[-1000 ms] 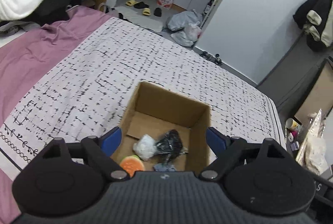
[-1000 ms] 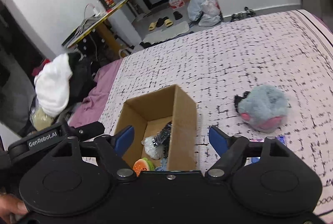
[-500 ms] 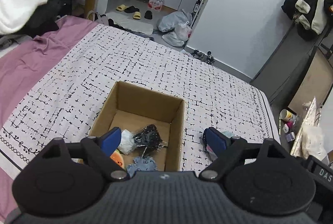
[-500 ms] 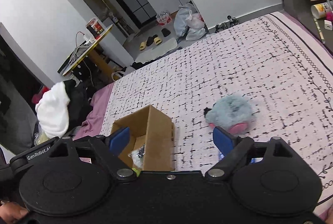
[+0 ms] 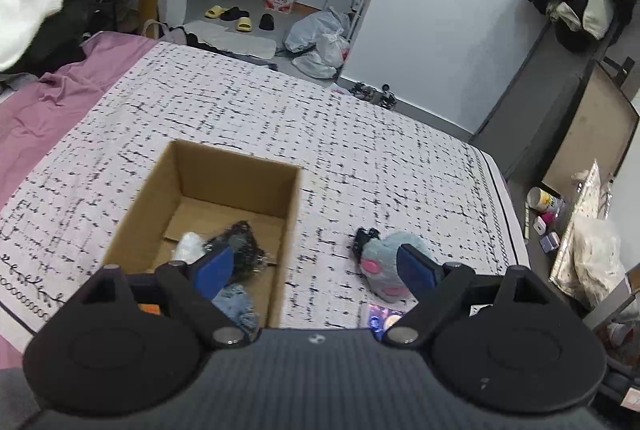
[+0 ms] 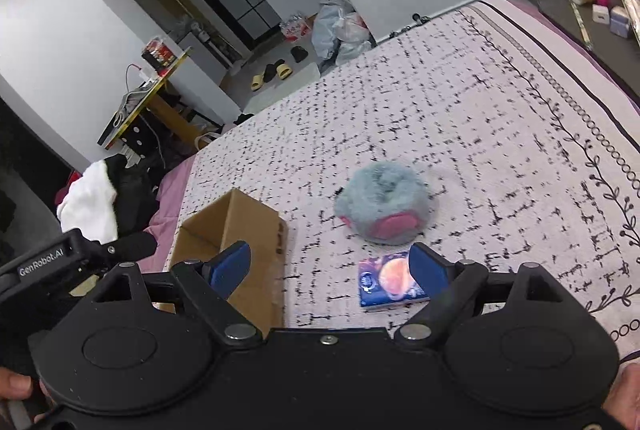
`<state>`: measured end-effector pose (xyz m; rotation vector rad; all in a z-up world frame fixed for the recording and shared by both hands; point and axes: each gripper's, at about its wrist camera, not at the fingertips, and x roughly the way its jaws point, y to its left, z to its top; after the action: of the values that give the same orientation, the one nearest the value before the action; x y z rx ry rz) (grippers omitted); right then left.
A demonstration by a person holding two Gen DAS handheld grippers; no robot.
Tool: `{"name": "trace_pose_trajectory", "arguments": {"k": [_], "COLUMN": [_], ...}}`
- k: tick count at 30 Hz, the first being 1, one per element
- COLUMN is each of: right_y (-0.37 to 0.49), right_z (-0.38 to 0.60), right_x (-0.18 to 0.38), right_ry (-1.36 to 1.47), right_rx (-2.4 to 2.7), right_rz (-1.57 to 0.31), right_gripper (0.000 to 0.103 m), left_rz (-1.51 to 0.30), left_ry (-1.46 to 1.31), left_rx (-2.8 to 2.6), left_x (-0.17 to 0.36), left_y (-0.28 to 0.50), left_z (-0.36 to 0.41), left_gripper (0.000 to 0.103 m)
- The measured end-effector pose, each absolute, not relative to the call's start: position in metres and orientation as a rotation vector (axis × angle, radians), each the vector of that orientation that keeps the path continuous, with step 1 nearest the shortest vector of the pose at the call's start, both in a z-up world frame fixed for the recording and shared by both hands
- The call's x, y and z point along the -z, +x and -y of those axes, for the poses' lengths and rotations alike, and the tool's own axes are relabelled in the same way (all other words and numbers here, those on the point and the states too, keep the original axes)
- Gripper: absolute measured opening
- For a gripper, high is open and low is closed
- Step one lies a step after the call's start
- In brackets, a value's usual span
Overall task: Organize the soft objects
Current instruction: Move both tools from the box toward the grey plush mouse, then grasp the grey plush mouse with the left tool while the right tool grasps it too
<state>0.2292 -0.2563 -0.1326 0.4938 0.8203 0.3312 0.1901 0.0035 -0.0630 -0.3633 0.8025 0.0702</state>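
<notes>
The right gripper [image 6: 330, 266] has its blue pads spread wide with nothing between them, as does the left gripper [image 5: 316, 268]. Taking the cardboard box [image 5: 224, 186] as landmark: the grey-blue plush toy [image 6: 384, 204] with pink patches lies on the bedspread [image 6: 460, 110] just right of it, and a small blue packet [image 6: 390, 284] printed with an orange planet lies nearer than the toy. "GenRobot.AI" reads on the other gripper's body [image 6: 42, 264] — only the right view shows that. Only the left view looks into the box: a black bundle [image 5: 240, 244], a white wad [image 5: 188, 244] and a blue fabric piece [image 5: 234, 304] lie inside.
</notes>
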Motion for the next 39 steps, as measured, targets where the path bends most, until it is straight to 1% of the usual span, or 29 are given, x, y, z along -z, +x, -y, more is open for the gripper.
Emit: {"name": "trace_pose_trajectory", "arguments": {"k": [3, 7, 9, 10, 13, 16, 18, 20, 21, 24, 28, 30, 39], "right_y": [0.231, 0.236, 0.240, 0.242, 0.251, 0.262, 0.269, 0.276, 0.279, 0.291, 0.306, 0.313, 0.335], "right_z": [0.266, 0.279, 0.282, 0.284, 0.287, 0.292, 0.296, 0.299, 0.300, 0.302, 0.304, 0.305, 0.302], "right_x": [0.139, 0.146, 0.149, 0.151, 0.157, 0.165, 0.171, 0.176, 0.179, 0.187, 0.195, 0.199, 0.224], "right_ry": [0.518, 0.563, 0.587, 0.599, 0.629, 0.673, 0.710, 0.739, 0.753, 0.791, 0.826, 0.847, 0.897], "right_rx": [-0.325, -0.325, -0.325, -0.325, -0.322, -0.310, -0.297, -0.289, -0.285, -0.278, -0.258, -0.254, -0.209], "right_rz": [-0.825, -0.818, -0.819, -0.822, -0.832, -0.849, -0.864, -0.874, -0.882, -0.904, -0.920, -0.926, -0.986], "right_gripper": [0.085, 0.080, 0.073, 0.072, 0.064, 0.055, 0.050, 0.047, 0.046, 0.042, 0.042, 0.042, 0.042], "left_rz": [-0.809, -0.813, -0.825, -0.829, -0.843, -0.864, -0.882, -0.908, -0.917, -0.934, -0.966, -0.987, -1.045], "left_ry": [-0.352, -0.353, -0.352, -0.355, -0.359, -0.372, -0.381, -0.391, -0.395, -0.386, -0.383, -0.401, -0.444], "left_rx": [-0.053, -0.029, -0.024, -0.023, -0.016, -0.001, 0.001, 0.008, 0.015, 0.024, 0.013, 0.013, 0.011], "left_x": [0.066, 0.071, 0.075, 0.077, 0.082, 0.089, 0.094, 0.100, 0.103, 0.109, 0.121, 0.127, 0.156], "left_y": [0.196, 0.205, 0.212, 0.215, 0.223, 0.236, 0.244, 0.253, 0.257, 0.270, 0.289, 0.297, 0.328], "left_z": [0.009, 0.023, 0.030, 0.033, 0.041, 0.048, 0.052, 0.055, 0.057, 0.064, 0.073, 0.074, 0.085], "left_gripper": [0.088, 0.087, 0.085, 0.085, 0.082, 0.074, 0.064, 0.057, 0.055, 0.054, 0.052, 0.049, 0.047]}}
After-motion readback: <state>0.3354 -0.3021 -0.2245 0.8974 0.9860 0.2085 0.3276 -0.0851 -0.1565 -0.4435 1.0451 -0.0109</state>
